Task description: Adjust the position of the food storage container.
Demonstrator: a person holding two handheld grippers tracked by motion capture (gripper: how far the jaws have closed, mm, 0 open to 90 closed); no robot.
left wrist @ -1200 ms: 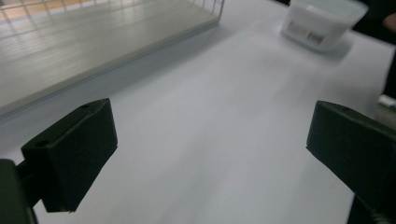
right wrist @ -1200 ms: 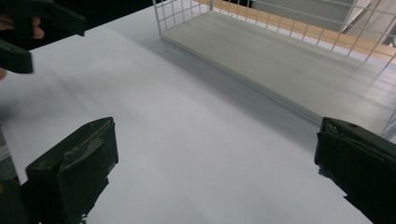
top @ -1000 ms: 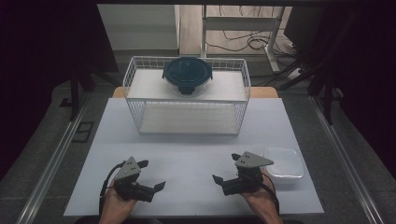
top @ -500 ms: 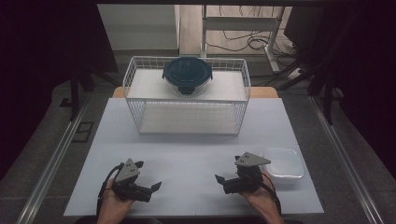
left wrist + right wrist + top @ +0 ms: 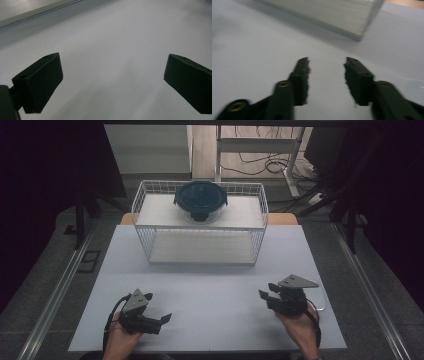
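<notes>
Now right gripper point(image 5: 266, 296) jaws have just been closing, part-open, nothing between them, over table point(image 5: 215, 290). Left gripper point(image 5: 162, 321) wide open, empty.

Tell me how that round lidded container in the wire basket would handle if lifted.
The round container looks rigid, with a clear body and dark clip-on lid, so probably stiff and slippery. It looks wide and squat, so it's unlikely to tip. If glass, it could be heavy and breakable against the wire basket.
</notes>
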